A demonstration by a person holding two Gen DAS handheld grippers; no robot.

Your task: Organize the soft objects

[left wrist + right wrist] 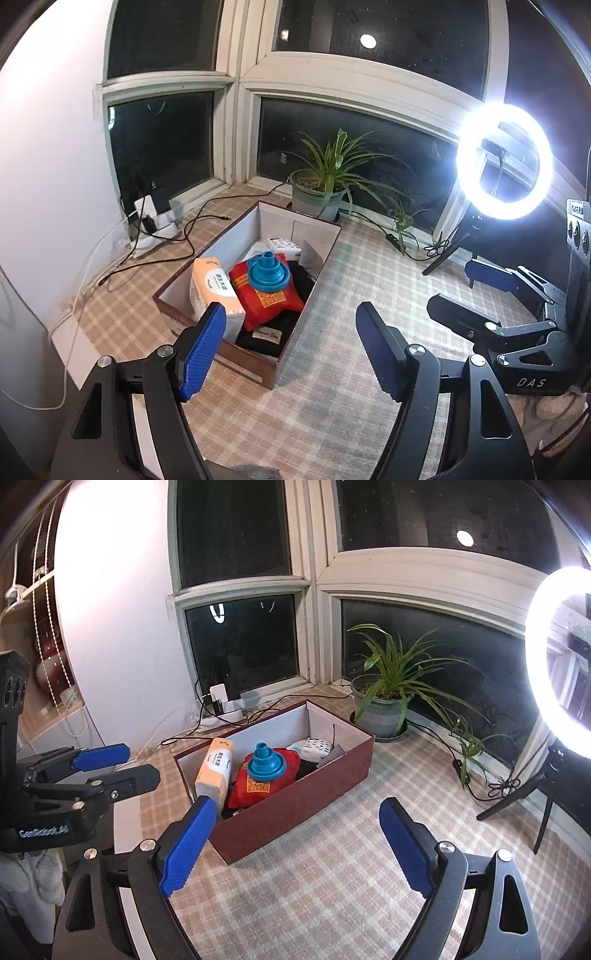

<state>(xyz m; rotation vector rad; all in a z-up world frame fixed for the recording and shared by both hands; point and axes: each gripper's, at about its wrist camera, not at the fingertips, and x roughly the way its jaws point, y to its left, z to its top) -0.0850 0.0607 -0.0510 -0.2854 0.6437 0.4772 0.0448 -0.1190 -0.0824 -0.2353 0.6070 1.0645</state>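
A dark red box [236, 360] [314, 805] stands on the checked cloth. In it lie an orange-and-white tissue pack [214, 291] [216, 770], a red pouch [271, 301] [264, 784] with a blue folding funnel [267, 273] [265, 765] on top, a black cloth [266, 338] and a white dotted pack [282, 244] [316, 747]. My left gripper [291, 350] is open and empty, just in front of the box; it also shows in the right wrist view [122, 766]. My right gripper [295, 845] is open and empty, before the box; it shows in the left wrist view [476, 291].
A potted plant [321, 195] [384, 709] stands behind the box by the window. A lit ring light [504, 166] [554, 664] on a tripod stands at the right. A power strip with chargers [155, 225] [225, 705] and cables lies at the back left.
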